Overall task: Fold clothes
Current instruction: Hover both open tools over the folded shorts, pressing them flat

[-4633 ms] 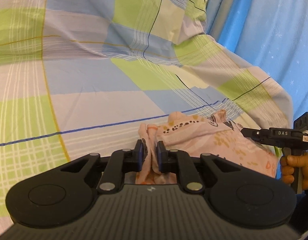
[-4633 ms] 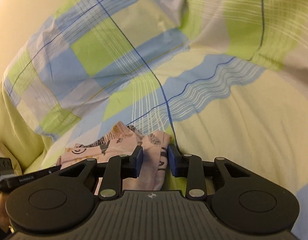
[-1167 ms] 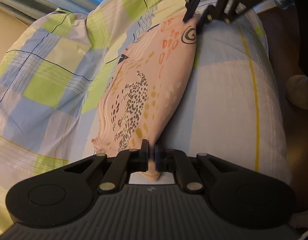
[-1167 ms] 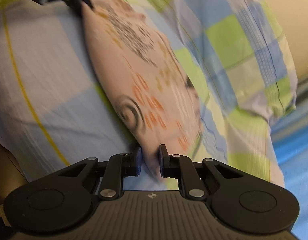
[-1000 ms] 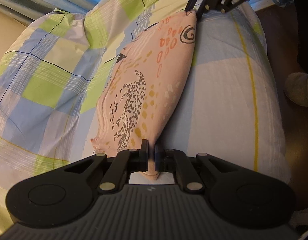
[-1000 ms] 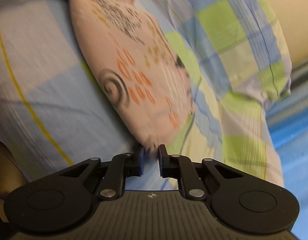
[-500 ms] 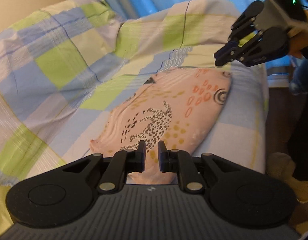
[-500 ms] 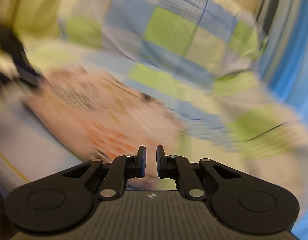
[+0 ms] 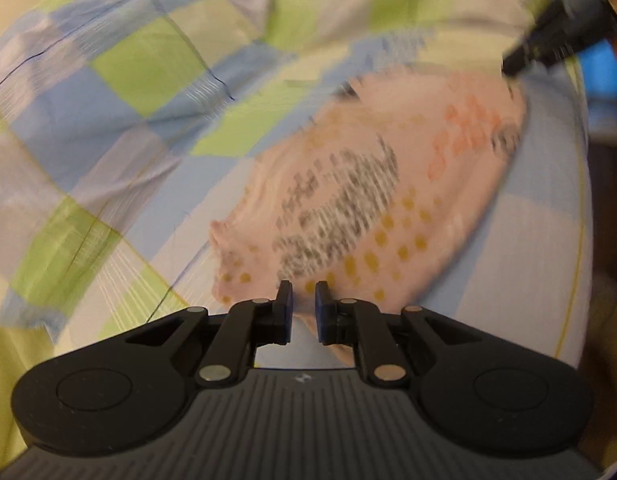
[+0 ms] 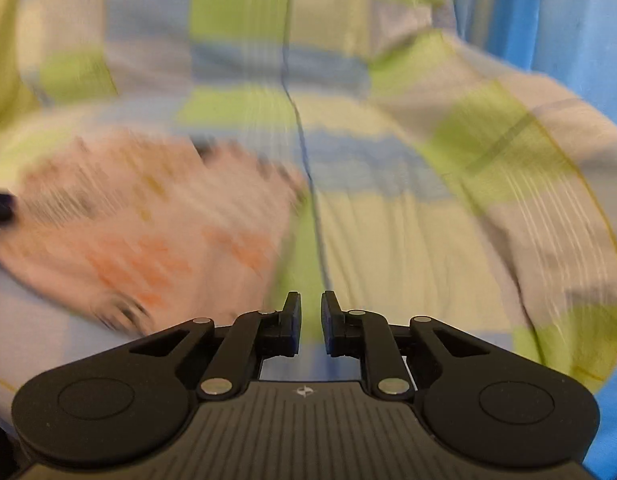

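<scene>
Pink garment (image 9: 372, 200) spread flat on the bed (image 9: 148, 68), just ahead of left tool (image 9: 302, 312), left of right tool (image 10: 310, 328). Both parted, empty, likely freed for regrasping.

Left gripper (image 9: 302, 310) points forward, its blue-padded fingers (image 9: 285, 308) parted by a narrow gap with nothing held between them. Right gripper (image 10: 310, 326) likewise shows a slim empty gap; its dark tip reaches into the left wrist view's upper right.
</scene>
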The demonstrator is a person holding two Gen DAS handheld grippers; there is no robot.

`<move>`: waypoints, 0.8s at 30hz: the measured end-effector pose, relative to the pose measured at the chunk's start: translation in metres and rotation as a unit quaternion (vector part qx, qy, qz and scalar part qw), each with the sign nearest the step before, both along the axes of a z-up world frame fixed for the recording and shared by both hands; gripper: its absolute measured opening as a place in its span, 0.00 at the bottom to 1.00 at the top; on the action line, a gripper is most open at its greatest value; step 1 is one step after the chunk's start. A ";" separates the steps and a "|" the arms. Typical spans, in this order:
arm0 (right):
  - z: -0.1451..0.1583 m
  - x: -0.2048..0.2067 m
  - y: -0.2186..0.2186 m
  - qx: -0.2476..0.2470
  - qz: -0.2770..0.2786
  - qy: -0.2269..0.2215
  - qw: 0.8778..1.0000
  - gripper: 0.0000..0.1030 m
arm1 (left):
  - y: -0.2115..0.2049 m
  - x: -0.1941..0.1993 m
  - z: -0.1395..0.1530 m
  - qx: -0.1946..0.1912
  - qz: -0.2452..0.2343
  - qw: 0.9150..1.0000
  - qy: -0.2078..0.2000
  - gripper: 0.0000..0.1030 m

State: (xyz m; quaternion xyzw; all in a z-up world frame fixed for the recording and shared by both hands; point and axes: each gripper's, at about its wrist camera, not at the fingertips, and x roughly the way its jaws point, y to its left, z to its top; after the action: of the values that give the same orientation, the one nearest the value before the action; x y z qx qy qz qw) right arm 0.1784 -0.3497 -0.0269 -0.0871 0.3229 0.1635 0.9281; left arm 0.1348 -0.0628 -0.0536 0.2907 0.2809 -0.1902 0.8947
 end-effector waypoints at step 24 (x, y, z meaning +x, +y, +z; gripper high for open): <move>0.004 0.069 0.072 0.068 0.093 0.003 0.993 0.17 | 0.000 0.079 0.002 -0.132 0.061 0.989 -0.001 0.11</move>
State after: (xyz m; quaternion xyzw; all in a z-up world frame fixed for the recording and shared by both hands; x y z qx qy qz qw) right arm 0.2473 -0.2776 -0.0227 -0.0531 0.3039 0.2713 0.9117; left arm 0.2134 -0.0625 -0.0519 0.1522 0.2698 -0.1704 0.9354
